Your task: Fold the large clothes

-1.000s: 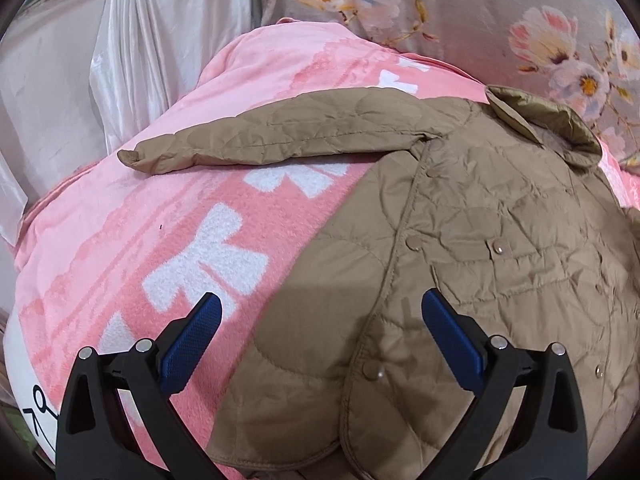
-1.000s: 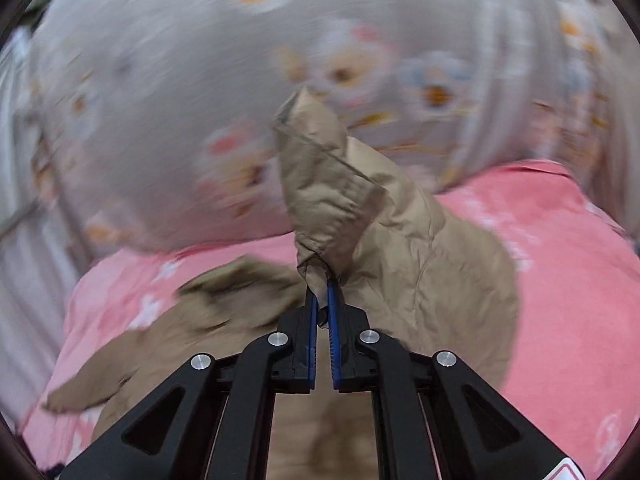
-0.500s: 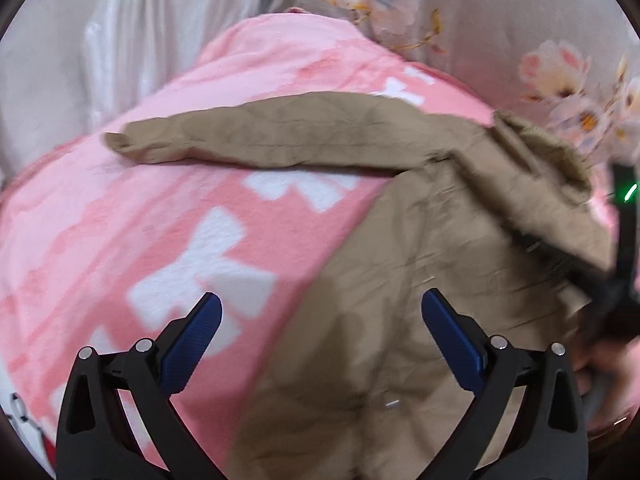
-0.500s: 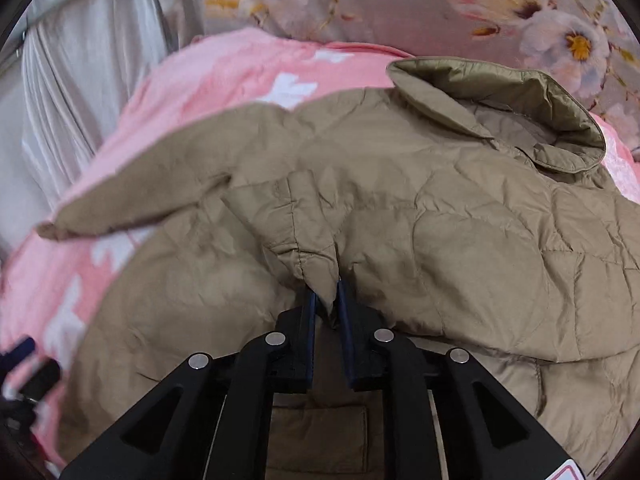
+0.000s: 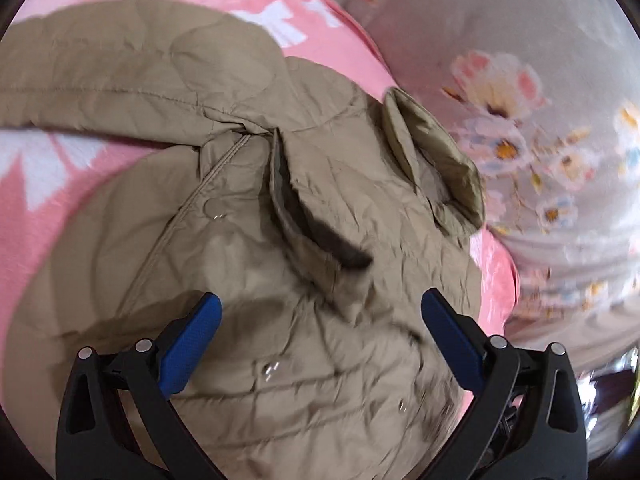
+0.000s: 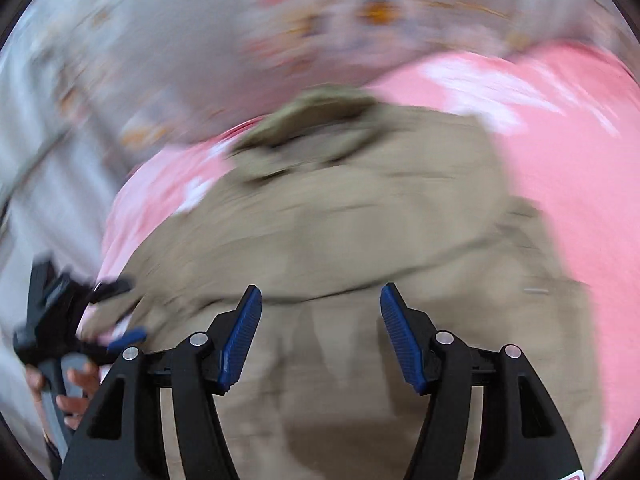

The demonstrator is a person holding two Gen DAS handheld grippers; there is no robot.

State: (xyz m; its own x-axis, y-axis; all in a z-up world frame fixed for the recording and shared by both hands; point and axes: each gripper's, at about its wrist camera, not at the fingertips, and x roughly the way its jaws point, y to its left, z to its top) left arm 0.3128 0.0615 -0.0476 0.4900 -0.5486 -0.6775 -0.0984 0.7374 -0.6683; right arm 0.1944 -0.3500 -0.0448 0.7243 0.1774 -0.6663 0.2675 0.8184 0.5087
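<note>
The jacket [image 5: 280, 240] lies spread on the pink blanket [image 5: 60, 208], directly ahead of and below both grippers. The left gripper [image 5: 320, 344] hangs over it with jaws wide and nothing between them. The right gripper [image 6: 320, 336] has just been opening; its jaws stand apart over the fabric, empty. Risk: the folded-in sleeve [image 5: 304, 216] sits loose and ridged, so a careless regrip could drag it back out or bunch the quilting. No brand, label or legible writing is visible.
</note>
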